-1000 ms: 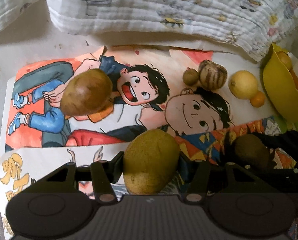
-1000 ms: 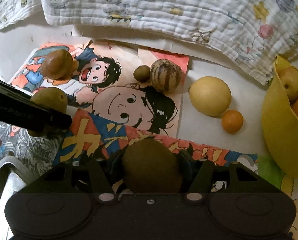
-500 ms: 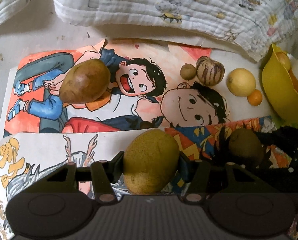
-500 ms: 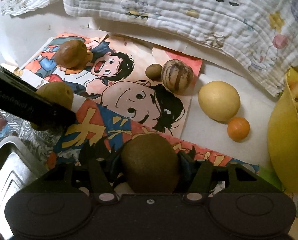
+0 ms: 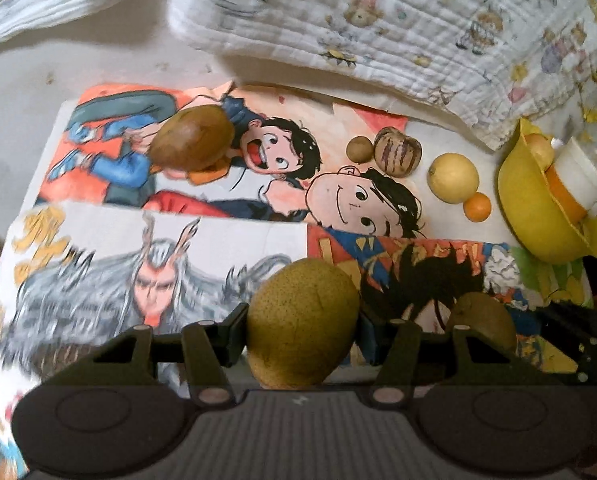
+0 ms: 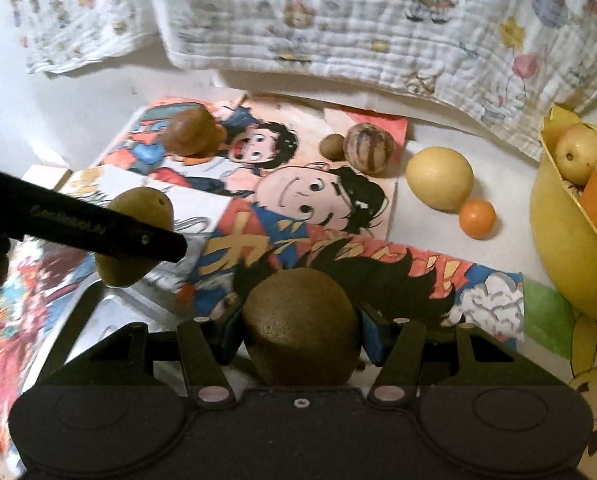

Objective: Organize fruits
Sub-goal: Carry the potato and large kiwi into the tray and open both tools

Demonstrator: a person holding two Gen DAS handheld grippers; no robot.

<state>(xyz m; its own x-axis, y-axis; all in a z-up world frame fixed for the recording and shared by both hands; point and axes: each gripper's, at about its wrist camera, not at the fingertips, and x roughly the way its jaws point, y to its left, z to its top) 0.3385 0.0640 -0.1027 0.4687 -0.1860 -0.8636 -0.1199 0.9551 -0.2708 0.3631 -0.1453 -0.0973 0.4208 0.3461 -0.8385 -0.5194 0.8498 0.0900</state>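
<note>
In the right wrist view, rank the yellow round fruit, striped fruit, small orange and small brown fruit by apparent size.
1. yellow round fruit
2. striped fruit
3. small orange
4. small brown fruit
The orange lies nearer the camera, so its rank above the brown fruit is unsure.

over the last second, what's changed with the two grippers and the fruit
Both grippers pulled back, each carrying its fruit: the left gripper shut on the greenish-yellow pear, the right gripper on the fuzzy brown kiwi. A metal tray came into view. Fruit on the cartoon poster stayed put.
</note>
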